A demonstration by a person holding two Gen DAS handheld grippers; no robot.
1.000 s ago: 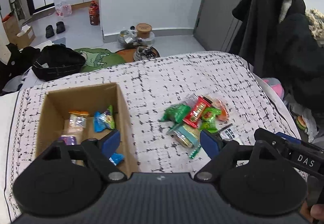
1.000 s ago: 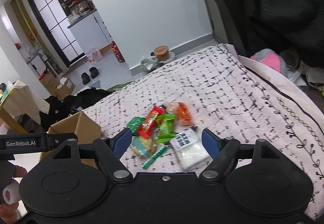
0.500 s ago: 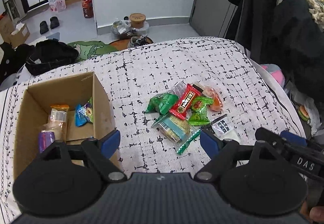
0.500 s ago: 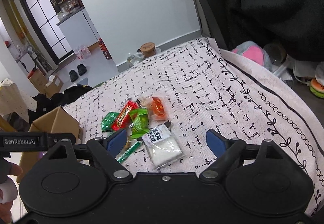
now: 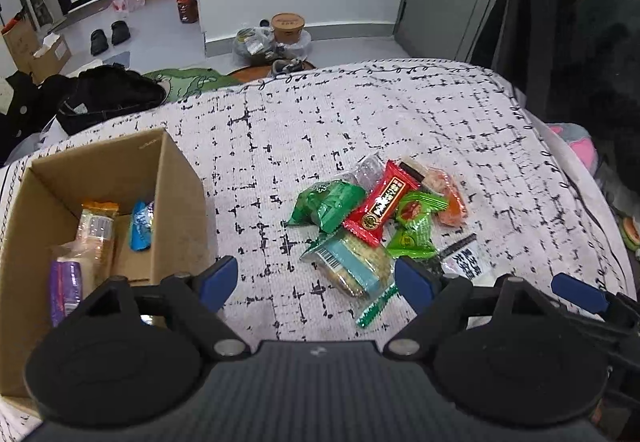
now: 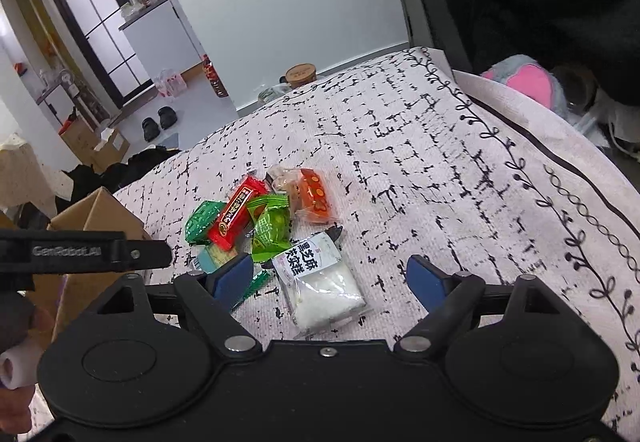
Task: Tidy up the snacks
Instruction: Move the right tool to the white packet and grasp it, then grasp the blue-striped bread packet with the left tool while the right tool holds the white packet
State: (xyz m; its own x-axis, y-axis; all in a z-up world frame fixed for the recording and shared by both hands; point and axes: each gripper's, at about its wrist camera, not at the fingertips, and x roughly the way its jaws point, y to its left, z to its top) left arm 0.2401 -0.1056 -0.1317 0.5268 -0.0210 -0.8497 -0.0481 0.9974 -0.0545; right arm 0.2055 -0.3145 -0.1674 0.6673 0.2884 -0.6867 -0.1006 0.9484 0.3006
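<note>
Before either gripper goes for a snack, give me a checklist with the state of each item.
1. Left gripper open and empty: ok.
2. Right gripper open and empty: ok; its jaws have just been opening.
3. White packet lies between the right jaws, untouched and free of the pile: ok.
4. Teal packet ahead of the left gripper, free to lift: not ok, the red packet overlaps its far end.
5. Box open with floor space left: ok.
6. The grippers are clear of each other: cannot tell, they are close side by side.
</note>
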